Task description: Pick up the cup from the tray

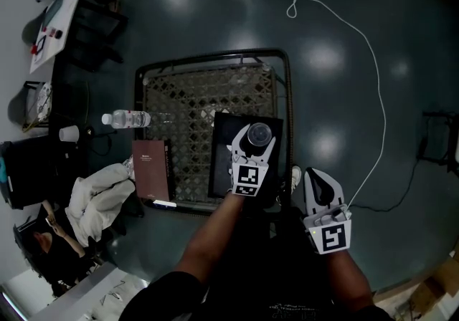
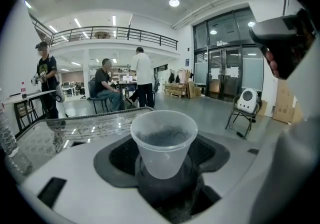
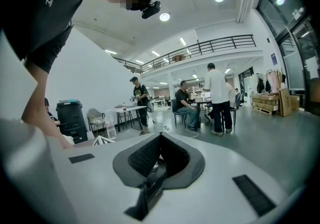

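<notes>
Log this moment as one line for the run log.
step: grasping cup | left gripper: jaws open around cup, upright on tray | right gripper: jaws shut, empty, away from tray

Workshop hall: mezzanine railing [image 2: 115, 32], glass doors [image 2: 227, 75], stacked boxes [image 2: 178, 89].

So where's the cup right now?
In the head view the cup is near the middle, over the black tray on the mesh table, between the fingers of the left gripper.
</notes>
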The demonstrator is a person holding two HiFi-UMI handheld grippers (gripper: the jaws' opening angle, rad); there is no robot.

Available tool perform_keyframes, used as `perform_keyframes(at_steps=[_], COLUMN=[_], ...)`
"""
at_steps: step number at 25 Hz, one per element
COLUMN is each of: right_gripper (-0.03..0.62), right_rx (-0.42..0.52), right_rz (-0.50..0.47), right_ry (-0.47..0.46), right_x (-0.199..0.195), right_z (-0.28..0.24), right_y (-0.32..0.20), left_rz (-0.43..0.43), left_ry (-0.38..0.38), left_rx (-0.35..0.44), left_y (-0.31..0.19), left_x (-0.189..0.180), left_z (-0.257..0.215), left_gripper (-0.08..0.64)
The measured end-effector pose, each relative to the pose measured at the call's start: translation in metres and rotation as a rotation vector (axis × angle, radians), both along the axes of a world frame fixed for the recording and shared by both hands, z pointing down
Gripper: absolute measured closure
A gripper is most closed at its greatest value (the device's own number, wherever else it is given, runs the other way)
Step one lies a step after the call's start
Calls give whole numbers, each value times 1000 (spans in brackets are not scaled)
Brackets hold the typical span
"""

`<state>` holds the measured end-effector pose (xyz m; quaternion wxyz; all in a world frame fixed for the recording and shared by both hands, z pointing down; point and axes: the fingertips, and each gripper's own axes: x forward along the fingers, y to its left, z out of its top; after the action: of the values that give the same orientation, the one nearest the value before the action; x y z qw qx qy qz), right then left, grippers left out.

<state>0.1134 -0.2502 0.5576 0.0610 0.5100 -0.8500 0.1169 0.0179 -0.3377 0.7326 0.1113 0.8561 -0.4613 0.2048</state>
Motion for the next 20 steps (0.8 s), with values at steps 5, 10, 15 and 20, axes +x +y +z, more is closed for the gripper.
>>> perform_keyframes(at_steps=[5,10,15,20], right_gripper=[584,584,584,584], right_rx=[5,18,31,76], right_rz=[-6,-12,-29,-76], right_ry=[0,0,5,17], right_x=[-1,-1,-6,-17], right_z=[-2,-6,-11,-19], right_y=[-1,0,1,1], left_rz=[2,-3,-15,-25], left_ry=[5,13,33,65], left_rx=[-3,15,28,18], left_y=[1,3,9,23], left_x=[0,1,0,-3], left_z=[-2,-10,-26,-54], left_gripper=[253,254,253,253])
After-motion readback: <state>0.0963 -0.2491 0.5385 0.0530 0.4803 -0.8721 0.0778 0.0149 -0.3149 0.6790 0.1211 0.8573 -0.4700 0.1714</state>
